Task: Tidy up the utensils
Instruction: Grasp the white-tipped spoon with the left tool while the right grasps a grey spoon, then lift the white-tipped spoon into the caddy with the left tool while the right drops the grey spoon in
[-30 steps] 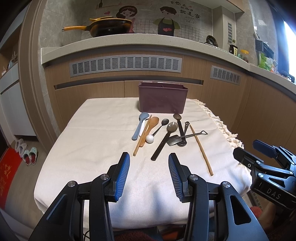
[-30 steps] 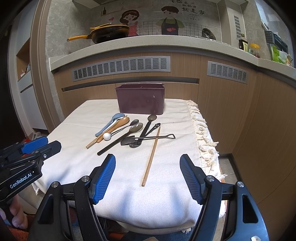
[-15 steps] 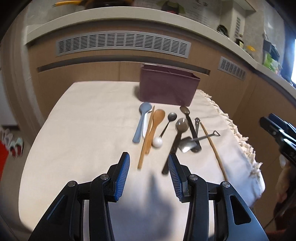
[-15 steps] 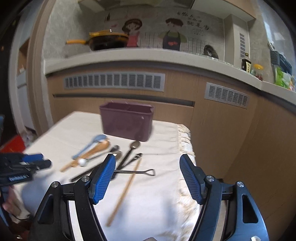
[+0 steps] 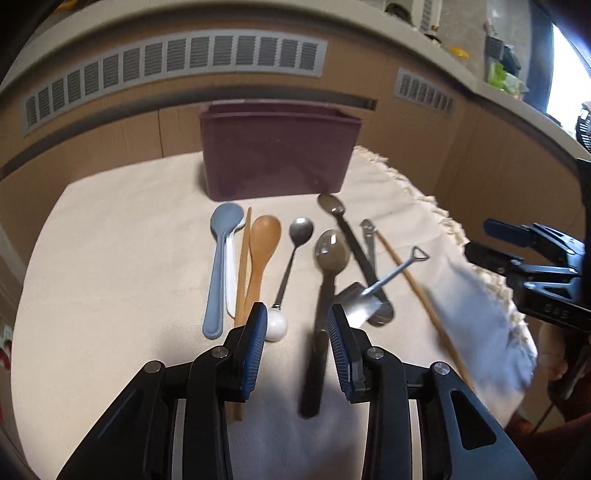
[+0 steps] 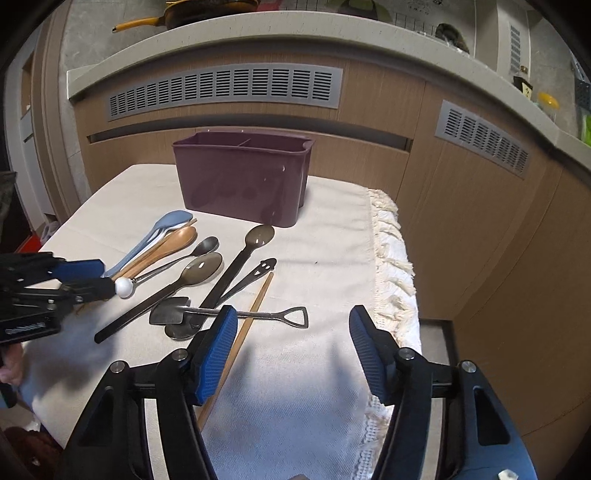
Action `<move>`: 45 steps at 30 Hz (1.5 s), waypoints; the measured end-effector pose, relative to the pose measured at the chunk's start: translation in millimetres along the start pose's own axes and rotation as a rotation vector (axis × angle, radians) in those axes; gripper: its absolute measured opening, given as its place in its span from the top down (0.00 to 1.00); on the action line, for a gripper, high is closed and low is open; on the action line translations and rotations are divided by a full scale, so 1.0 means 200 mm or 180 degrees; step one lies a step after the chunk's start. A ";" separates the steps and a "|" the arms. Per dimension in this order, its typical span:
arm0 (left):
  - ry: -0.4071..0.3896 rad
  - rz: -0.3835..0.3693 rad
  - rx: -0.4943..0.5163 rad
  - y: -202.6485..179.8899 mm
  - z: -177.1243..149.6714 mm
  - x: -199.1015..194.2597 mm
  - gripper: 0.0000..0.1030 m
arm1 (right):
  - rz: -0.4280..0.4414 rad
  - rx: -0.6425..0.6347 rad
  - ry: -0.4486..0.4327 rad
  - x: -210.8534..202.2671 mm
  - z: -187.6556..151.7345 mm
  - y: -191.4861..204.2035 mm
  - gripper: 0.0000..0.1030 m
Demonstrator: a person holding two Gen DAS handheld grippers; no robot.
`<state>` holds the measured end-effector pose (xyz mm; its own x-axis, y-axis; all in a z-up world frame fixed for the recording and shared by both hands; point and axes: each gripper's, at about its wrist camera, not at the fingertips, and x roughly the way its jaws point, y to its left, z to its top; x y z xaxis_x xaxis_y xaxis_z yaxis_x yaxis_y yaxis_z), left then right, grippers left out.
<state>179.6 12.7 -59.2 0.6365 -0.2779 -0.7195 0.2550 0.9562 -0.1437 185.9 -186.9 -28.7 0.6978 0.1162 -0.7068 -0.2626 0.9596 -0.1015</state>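
Several utensils lie on a cream tablecloth in front of a maroon divided holder, which also shows in the right wrist view. They include a blue spoon, a wooden spoon, a white-knobbed spoon, a dark-handled grey spoon, a small shovel-shaped spoon and a wooden chopstick. My left gripper is open just above the near ends of the knobbed and grey spoons. My right gripper is open wide over the cloth beside the shovel spoon's handle.
The cloth's fringed edge runs along the table's right side. Wooden cabinets with grey vents stand behind the table. A yellow-handled pan sits on the counter above.
Both grippers have moved forward and down toward the utensils. The left one now hovers over the spoon handles. Both stay open.
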 end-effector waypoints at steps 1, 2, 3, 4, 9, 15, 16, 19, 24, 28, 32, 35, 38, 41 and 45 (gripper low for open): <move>0.0017 0.0010 -0.0033 0.01 0.00 0.02 0.66 | -0.0001 0.0006 0.0006 0.01 0.00 -0.01 0.45; 0.0022 0.0016 -0.0060 0.02 0.00 0.02 0.67 | -0.0002 0.0008 0.0011 0.01 0.00 -0.01 0.45; 0.0035 0.0038 -0.0090 0.03 0.00 0.04 0.68 | 0.0013 0.0016 0.0022 0.02 0.01 -0.01 0.45; 0.0065 0.0064 -0.0102 0.04 0.00 0.05 0.68 | 0.0034 0.0024 0.0046 0.03 0.01 -0.01 0.45; 0.0115 0.0183 -0.0014 0.01 -0.03 0.11 0.71 | 0.0105 0.0034 0.0092 0.08 0.02 0.01 0.48; -0.0203 0.0186 -0.0113 0.08 0.06 -0.03 0.79 | 0.0403 0.0287 0.0306 0.15 0.11 0.06 0.52; -0.0313 0.0213 -0.0116 0.10 0.10 -0.08 0.79 | 0.0483 0.0341 0.0374 0.18 0.13 0.08 0.51; -0.0542 0.0186 -0.0201 0.18 0.18 -0.20 0.79 | 0.0669 0.0429 0.0420 0.28 0.18 0.18 0.51; -0.0773 0.0186 -0.0262 0.29 0.30 -0.34 0.79 | 0.0526 0.0444 0.0629 0.44 0.23 0.33 0.56; -0.0886 0.0210 -0.0338 0.37 0.36 -0.40 0.79 | 0.0332 0.0505 0.0808 0.56 0.27 0.41 0.56; -0.0924 0.0170 -0.0437 0.43 0.36 -0.43 0.79 | 0.0077 0.0388 0.0822 0.63 0.31 0.48 0.64; -0.0930 0.0189 -0.0456 0.45 0.34 -0.45 0.79 | -0.0023 0.0094 0.0773 0.64 0.32 0.54 0.69; -0.0891 0.0190 -0.0478 0.45 0.32 -0.45 0.79 | 0.0129 0.0035 0.0567 0.54 0.34 0.51 0.70; -0.0842 0.0206 -0.0476 0.43 0.31 -0.44 0.79 | 0.0263 0.0046 0.0212 0.38 0.37 0.43 0.70; -0.0782 0.0152 -0.0499 0.39 0.31 -0.41 0.79 | 0.0276 0.0015 -0.0005 0.25 0.38 0.33 0.70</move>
<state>192.3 104.4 29.7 0.8072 -0.2278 -0.5446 0.1172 0.9660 -0.2304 254.1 -99.0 -16.9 0.6735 0.1994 -0.7118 -0.3190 0.9471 -0.0366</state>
